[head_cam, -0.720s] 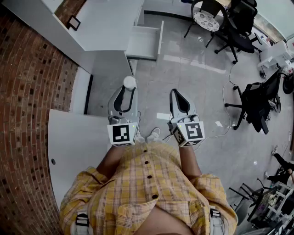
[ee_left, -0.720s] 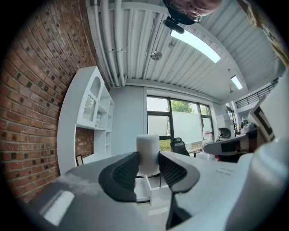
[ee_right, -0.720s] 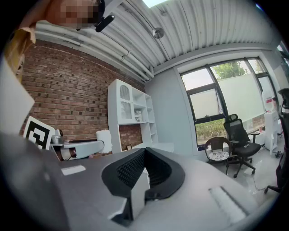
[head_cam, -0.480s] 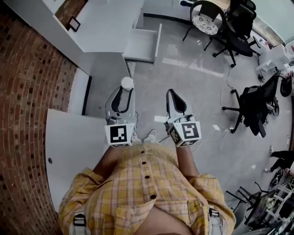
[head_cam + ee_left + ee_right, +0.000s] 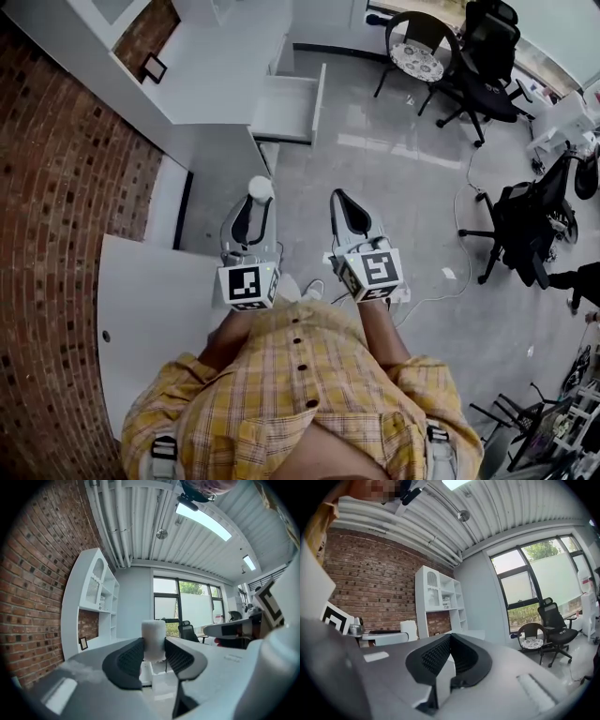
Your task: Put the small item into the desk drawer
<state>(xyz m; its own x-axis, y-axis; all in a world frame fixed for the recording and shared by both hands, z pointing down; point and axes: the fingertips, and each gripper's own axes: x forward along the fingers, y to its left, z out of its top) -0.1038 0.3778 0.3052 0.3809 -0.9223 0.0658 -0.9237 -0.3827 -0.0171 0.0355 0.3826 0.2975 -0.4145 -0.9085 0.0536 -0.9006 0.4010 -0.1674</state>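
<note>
In left hand-held gripper, small white item pinched

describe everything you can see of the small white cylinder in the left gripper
The small white cylinder looks soft and fuzzy, like foam, with a flat top. In the left gripper view it stands upright, its lower half pinched between the left gripper's two black ribbed pads, its top sticking out above them. In the head view it is carried in the air over the grey floor, short of the open white drawer.
</note>
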